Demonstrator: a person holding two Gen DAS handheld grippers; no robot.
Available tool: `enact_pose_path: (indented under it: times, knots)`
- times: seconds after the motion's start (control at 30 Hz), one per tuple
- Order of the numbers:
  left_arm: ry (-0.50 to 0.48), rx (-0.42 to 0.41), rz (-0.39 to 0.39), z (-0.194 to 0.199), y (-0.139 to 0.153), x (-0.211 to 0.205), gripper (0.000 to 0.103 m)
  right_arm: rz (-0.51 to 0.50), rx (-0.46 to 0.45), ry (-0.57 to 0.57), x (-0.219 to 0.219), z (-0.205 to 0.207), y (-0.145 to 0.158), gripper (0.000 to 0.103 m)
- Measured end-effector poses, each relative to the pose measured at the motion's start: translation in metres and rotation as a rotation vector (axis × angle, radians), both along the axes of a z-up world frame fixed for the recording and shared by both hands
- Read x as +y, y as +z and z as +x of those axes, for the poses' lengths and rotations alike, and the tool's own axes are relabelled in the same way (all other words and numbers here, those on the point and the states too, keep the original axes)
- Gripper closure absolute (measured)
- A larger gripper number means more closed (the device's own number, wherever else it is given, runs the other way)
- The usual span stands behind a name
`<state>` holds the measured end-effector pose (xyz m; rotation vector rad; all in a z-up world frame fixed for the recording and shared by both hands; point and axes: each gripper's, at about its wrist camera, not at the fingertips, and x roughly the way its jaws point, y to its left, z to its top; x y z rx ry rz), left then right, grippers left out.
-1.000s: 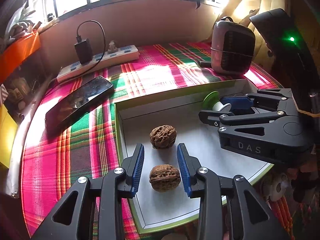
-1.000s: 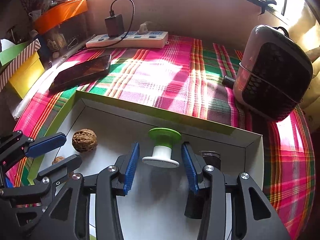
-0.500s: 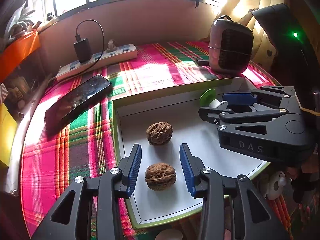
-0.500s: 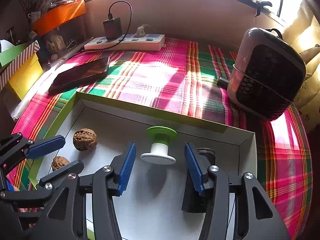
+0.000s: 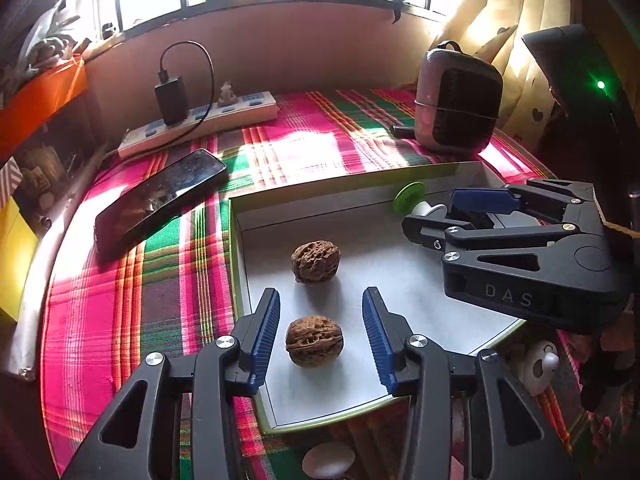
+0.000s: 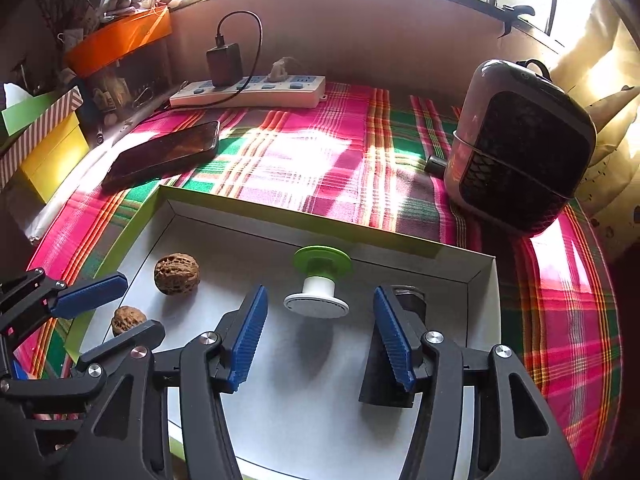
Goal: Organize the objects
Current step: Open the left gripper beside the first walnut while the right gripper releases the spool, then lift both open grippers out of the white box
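Right wrist view: right hand-held gripper (image 6: 318,330) half-hides a dark object (image 6: 410,298); both jaws opening wider than before, left hand-held gripper (image 5: 318,330) around 1 walnut (image 5: 314,341), untouched.

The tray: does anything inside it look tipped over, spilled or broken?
Nothing stands out. In the tray both walnuts look whole, the green-topped spool stands upright, and nothing is spilled. A dark object is partly hidden by the right gripper.

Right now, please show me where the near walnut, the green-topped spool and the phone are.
Near walnut (image 5: 314,341): left wrist view, middle of shell.
Green-topped spool (image 6: 319,285): right wrist view, white stem.
Phone (image 6: 164,155): right wrist view, middle of screen.
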<state>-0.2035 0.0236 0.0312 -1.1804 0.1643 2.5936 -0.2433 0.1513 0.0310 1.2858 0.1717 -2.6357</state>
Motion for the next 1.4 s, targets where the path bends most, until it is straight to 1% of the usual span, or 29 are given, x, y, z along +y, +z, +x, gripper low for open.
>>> enact_pose_path:
  times: [0.2, 0.3, 0.5, 0.67, 0.9, 1.0, 1.13, 1.2, 1.27, 1.33, 1.4]
  knots:
    - [0.030, 0.021, 0.023, 0.011, 0.009, -0.010, 0.060, -0.012, 0.020, -0.013, 0.005, 0.013, 0.007, 0.047]
    - [0.035, 0.051, 0.040, 0.021, 0.016, -0.016, 0.058, -0.006, 0.037, -0.020, 0.007, 0.022, 0.010, 0.047]
    - [0.046, 0.056, 0.046, 0.037, 0.020, -0.027, 0.058, -0.035, 0.055, -0.046, 0.018, 0.042, 0.016, 0.047]
    - [0.069, 0.055, 0.097, 0.054, 0.020, -0.041, 0.056, -0.028, 0.077, -0.072, 0.030, 0.064, 0.018, 0.047]
    - [0.058, 0.049, 0.150, 0.080, 0.018, -0.055, 0.054, -0.047, 0.108, -0.126, 0.050, 0.100, 0.025, 0.047]
    - [0.050, 0.027, 0.131, 0.082, 0.010, -0.056, 0.054, -0.047, 0.109, -0.157, 0.057, 0.114, 0.025, 0.047]
    - [0.040, -0.024, 0.156, 0.082, -0.005, -0.055, 0.054, -0.049, 0.105, -0.177, 0.060, 0.129, 0.021, 0.046]
    - [0.028, -0.027, 0.143, 0.081, -0.010, -0.051, 0.054, -0.046, 0.097, -0.184, 0.062, 0.137, 0.017, 0.046]
    - [0.011, -0.054, 0.137, 0.078, -0.016, -0.047, 0.054, -0.047, 0.082, -0.198, 0.062, 0.142, 0.013, 0.046]
    - [0.022, -0.064, 0.149, 0.076, -0.020, -0.046, 0.054, -0.059, 0.074, -0.205, 0.064, 0.148, 0.008, 0.046]
    - [0.020, -0.058, 0.143, 0.074, -0.022, -0.045, 0.054, -0.065, 0.065, -0.214, 0.064, 0.152, 0.005, 0.046]
